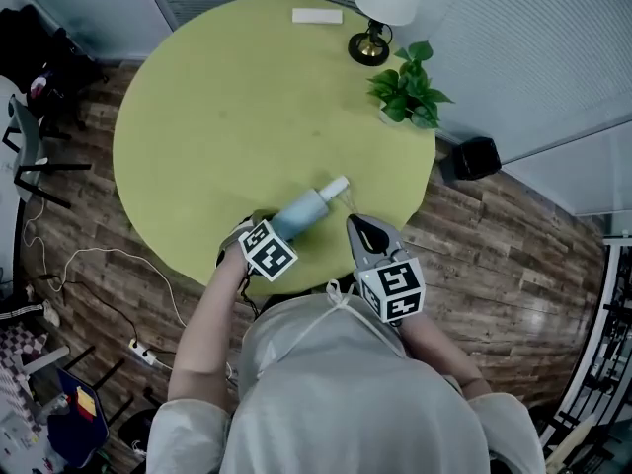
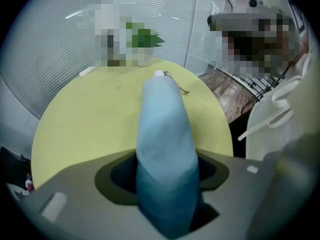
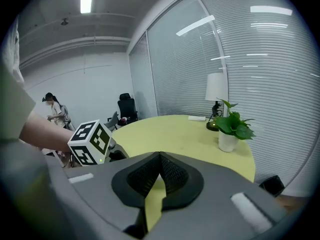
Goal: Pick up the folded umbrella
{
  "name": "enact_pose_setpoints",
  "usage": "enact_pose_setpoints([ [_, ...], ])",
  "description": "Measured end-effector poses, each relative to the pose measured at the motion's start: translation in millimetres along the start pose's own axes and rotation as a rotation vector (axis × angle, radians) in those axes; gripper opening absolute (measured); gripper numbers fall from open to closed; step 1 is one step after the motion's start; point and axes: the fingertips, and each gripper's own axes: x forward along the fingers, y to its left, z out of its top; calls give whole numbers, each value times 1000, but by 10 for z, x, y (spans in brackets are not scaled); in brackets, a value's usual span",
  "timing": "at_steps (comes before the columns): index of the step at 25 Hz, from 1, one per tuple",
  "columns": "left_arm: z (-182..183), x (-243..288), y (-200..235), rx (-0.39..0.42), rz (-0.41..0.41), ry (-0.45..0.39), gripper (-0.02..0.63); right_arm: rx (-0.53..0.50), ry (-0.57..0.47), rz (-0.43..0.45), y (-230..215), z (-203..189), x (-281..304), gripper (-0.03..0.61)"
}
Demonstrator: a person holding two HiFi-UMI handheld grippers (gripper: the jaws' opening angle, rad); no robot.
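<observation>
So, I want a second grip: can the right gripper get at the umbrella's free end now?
Probably yes: the umbrella juts past the left gripper, its white tip close beside the right gripper, nothing between them. The right jaws are shut, so they'd need opening first.

The pale blue folded umbrella [image 1: 304, 211], its white end pointing away, slants over the yellow-green table's [image 1: 217, 117] near edge, clamped in the left gripper [image 1: 279, 227].
</observation>
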Motion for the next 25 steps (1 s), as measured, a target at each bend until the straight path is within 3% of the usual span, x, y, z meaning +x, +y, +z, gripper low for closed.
enact_pose_setpoints([
  [8, 387, -580, 168, -200, 154, -189, 296, -32, -46, 64, -51, 358, -97, -2],
  [15, 751, -1340, 348, -347, 316, -455, 296, -79, -113, 106, -25, 684, -192, -2],
  [19, 807, -1728, 445, -417, 419, -552, 296, -96, -145, 125, 8, 830, -224, -2],
  [25, 842, -2309, 532, -590, 544, -838, 296, -105, -180, 147, 5, 958, -263, -2],
])
